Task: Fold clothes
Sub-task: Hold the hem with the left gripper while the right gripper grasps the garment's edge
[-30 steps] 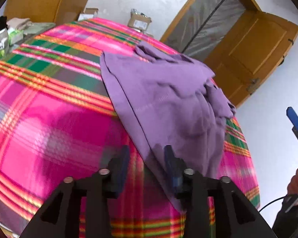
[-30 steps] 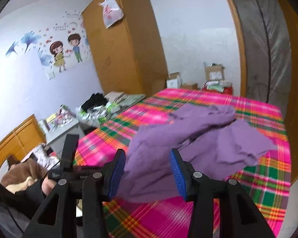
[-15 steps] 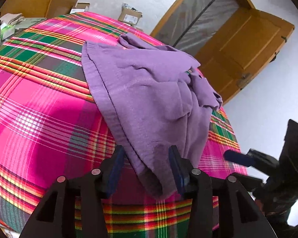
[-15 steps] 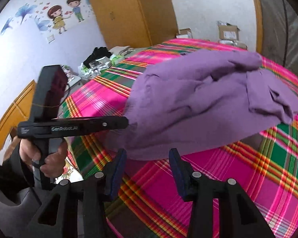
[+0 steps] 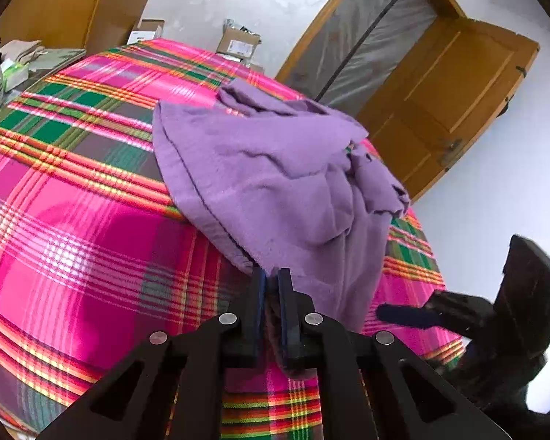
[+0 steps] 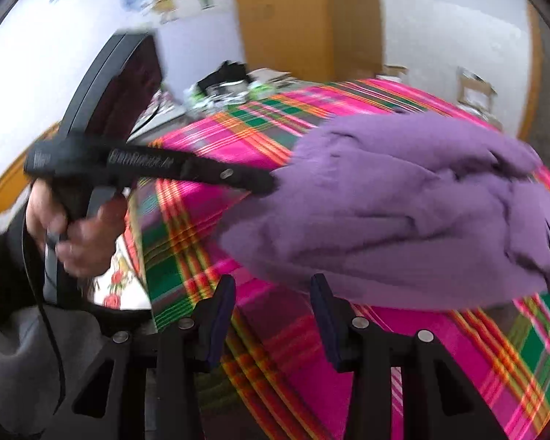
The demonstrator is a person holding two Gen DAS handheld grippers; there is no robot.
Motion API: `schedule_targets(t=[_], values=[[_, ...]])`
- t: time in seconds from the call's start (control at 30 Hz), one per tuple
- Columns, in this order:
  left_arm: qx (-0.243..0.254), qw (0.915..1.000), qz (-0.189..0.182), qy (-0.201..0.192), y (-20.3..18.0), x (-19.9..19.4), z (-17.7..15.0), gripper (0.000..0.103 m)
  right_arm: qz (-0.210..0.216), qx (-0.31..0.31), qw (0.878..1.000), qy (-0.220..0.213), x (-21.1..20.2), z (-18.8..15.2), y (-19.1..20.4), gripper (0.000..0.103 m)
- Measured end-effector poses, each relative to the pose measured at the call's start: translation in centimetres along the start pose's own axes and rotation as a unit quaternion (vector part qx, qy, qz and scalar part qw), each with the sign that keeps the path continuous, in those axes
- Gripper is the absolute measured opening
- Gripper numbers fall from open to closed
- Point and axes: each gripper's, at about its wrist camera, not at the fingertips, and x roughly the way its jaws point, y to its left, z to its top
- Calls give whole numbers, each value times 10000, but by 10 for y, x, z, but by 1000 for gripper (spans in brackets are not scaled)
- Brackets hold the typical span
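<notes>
A crumpled purple garment (image 5: pixel 275 183) lies on the near part of a bed spread with a pink, green and orange plaid cover (image 5: pixel 73 220), its lower hem hanging close to the bed's edge. The left gripper (image 5: pixel 271 275) has just been closing and its jaws now stand together on the near hem corner, with a thin fold of purple cloth pinched between the pads. The right gripper (image 6: pixel 271 289) hovers just short of the garment's lower edge, jaws apart, nothing between them and no cloth touched. From the right wrist view, the person's hand (image 6: pixel 77 231) is visible on the left tool's grip. Risks, as judged from this arrangement: the left pinch takes only a narrow margin of hem, so a brisk lift could pull the cloth free; the garment is bunched, with folds piled toward its right side, so the right jaws may close on several layers or on a sleeve rather than the matching hem corner, leaving the piece twisted when raised; and with the plaid cover lying directly beneath the hem, a low approach could catch the bedding together with the garment.
</notes>
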Motion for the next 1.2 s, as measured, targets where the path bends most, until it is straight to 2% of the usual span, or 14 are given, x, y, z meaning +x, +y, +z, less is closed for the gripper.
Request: schedule_targets(t=[0.13,0.27,0.3,0.5,0.6,0.67,0.8,0.83,0.87,1.0,1.03,1.07,1.2], values=[[-5,10000,-50,-82,1,-7,5,6,-237,-537,9983,-39,12,10,15,43],[-49,9999,-22,-100,7,-12,7,3,-219,-880,9958,-110,14,15,26,43],[-73,9999,-5,-97,9,-13,8,1,-201,-889,9958,-86,14,15,26,43],[-395,9992,-19,65,32,-7,5,1,-208,-873,9954,337,31,7,21,43],[-491,9987,-17,155,37,-4,2,5,-185,-895,9950,391,36,5,18,42],[-491,9986,-32,168,38,-4,1,7,-150,-767,9964,317,36,8,13,17],[-485,9986,-77,192,39,-5,-1,7,-100,-492,9987,86,29,14,4,10],[-492,9985,-107,193,39,-6,-1,8,-80,-446,9990,11,25,15,3,10],[-500,9985,-137,193,39,-7,-1,18,-58,-404,9991,-68,20,16,1,10],[-547,9974,-442,163,35,-12,-3,35,63,-329,9990,-281,8,18,3,9],[-547,9970,-521,160,33,-13,-3,46,88,-318,9989,-320,6,19,4,9],[-530,9968,-581,172,31,-12,-3,52,104,-296,9989,-352,5,19,4,9],[-611,9951,-699,346,29,-6,-8,53,219,-93,9982,-552,-10,15,0,9]])
